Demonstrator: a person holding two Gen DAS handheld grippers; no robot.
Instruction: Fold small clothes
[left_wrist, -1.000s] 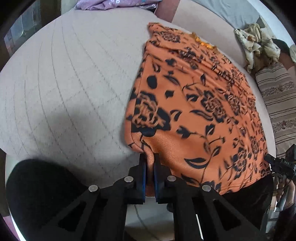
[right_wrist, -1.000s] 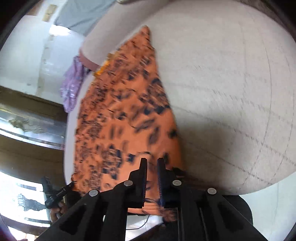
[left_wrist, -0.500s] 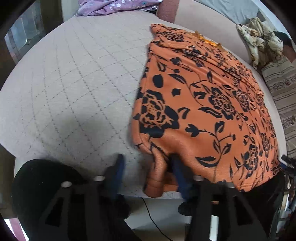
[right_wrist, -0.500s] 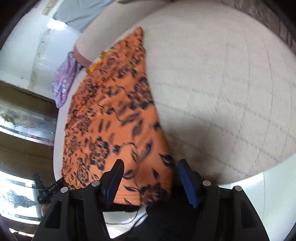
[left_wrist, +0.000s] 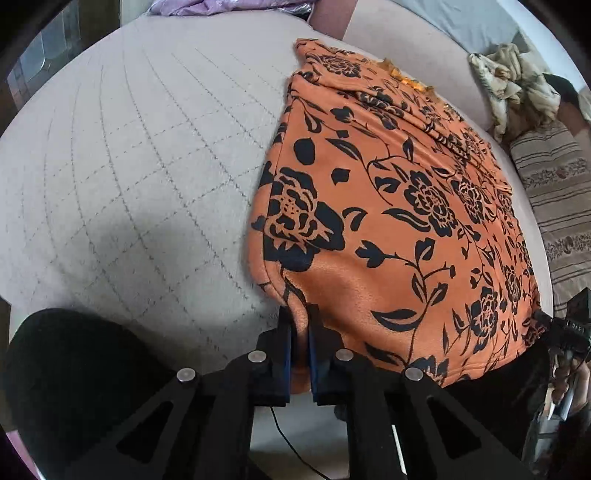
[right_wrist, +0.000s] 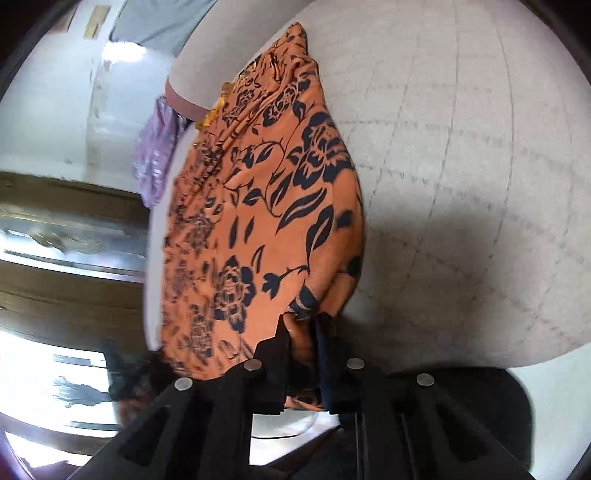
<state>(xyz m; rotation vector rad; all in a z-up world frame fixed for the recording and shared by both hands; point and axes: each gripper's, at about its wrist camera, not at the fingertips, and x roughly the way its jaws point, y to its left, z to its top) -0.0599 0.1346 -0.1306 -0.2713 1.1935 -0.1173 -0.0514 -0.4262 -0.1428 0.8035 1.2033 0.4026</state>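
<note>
At the near edge of the quilted bed (left_wrist: 129, 155), the left gripper (left_wrist: 301, 332) and right gripper (right_wrist: 301, 332), jaws just closed, each pinch a corner of the orange floral garment (left_wrist: 399, 206) lying flat.

Looks like someone's bedroom at home: a quilted beige bed (left_wrist: 129, 166) takes up most of the view, with a striped pillow (left_wrist: 557, 206), crumpled clothes (left_wrist: 513, 88) and a purple garment (left_wrist: 207, 5) lying around.
</note>
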